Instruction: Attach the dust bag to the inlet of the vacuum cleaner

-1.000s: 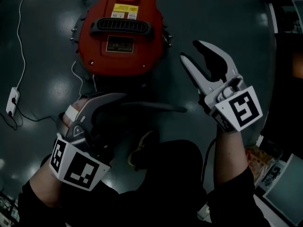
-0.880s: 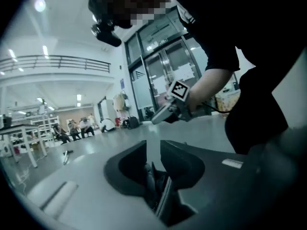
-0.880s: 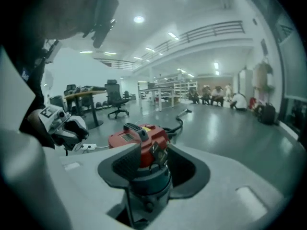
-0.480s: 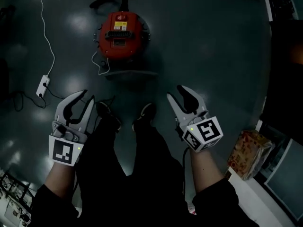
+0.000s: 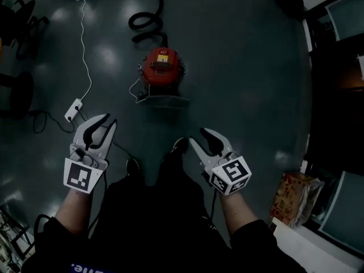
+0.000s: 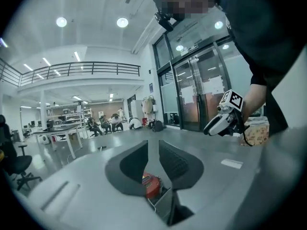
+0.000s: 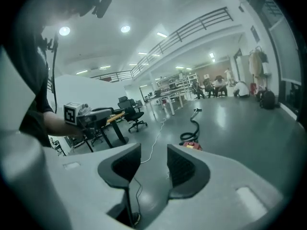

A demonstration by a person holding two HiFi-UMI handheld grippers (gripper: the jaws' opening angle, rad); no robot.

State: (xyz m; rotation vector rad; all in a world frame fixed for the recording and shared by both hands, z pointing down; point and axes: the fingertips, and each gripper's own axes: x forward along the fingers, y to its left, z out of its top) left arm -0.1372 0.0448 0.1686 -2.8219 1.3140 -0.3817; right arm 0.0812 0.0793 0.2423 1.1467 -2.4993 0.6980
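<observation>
A: Head view: locate the vacuum cleaner (image 5: 161, 67).
B: On the floor (image 5: 244, 67) at 12 o'clock, well apart from both grippers. Its hose (image 5: 145, 23) is coiled beyond it.
A: Claw states?
B: Left gripper (image 5: 107, 121): jaws have just been closing, narrow gap, nothing between. Right gripper (image 5: 199, 136): jaws spread, empty.

Dark glossy floor (image 5: 244, 67), lamp glare in spots. Red vac (image 5: 162, 67) stands well ahead, between L gripper (image 5: 108, 120) & R gripper (image 5: 198, 136). Grey flat piece (image 5: 165, 101) lies at the vac's near side. Black hose (image 5: 147, 23) coils beyond the vac. White cord (image 5: 85, 44) runs ahead-left of L gripper down to a power strip (image 5: 74, 110) just left of its tips. Chair (image 5: 20, 16) far ahead-left. Box (image 5: 290, 195) right of R gripper. One shoe (image 5: 180, 145) just left of R gripper.
</observation>
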